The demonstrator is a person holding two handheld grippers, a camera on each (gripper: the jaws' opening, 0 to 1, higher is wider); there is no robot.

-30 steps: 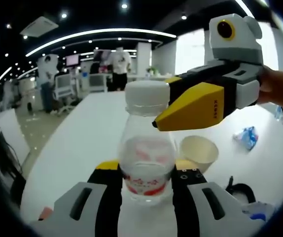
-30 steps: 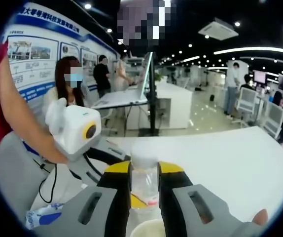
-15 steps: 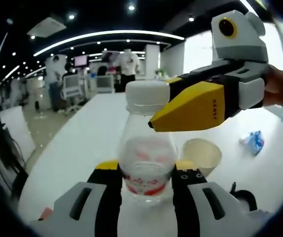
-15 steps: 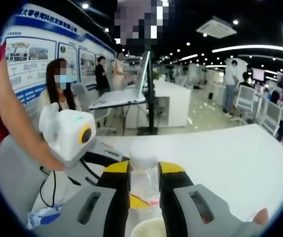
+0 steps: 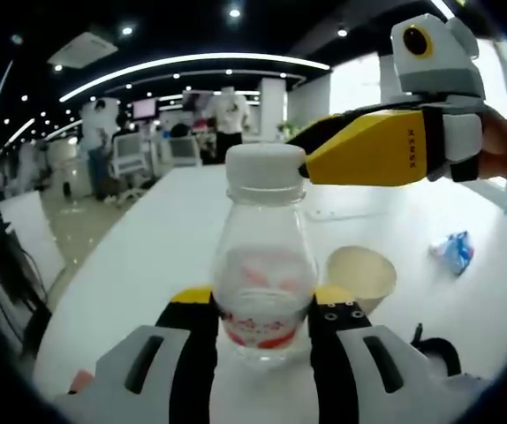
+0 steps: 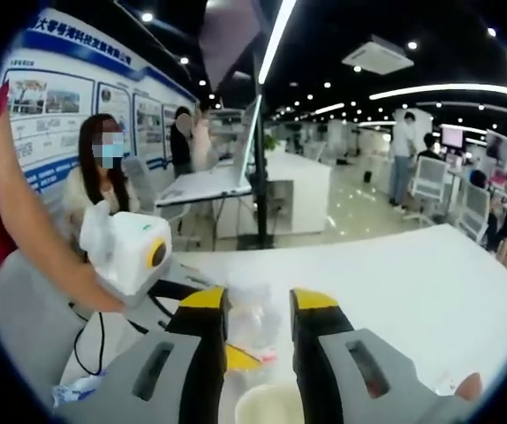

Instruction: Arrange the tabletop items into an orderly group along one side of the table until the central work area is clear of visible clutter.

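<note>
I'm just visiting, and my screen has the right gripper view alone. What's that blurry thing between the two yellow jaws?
Observer: A clear bottle with a white cap and a red-printed label, sharp in the left gripper view.
Operator: Who's holding it?
Observer: The left gripper; its jaws clamp the bottle's lower part.
Operator: And my gripper?
Observer: The right gripper has its tips level with the cap; whether they pinch it, I cannot tell.

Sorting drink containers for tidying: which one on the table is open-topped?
The paper cup; its mouth is uncovered, whereas the clear bottle in the left hand-held gripper wears a white cap.
</note>
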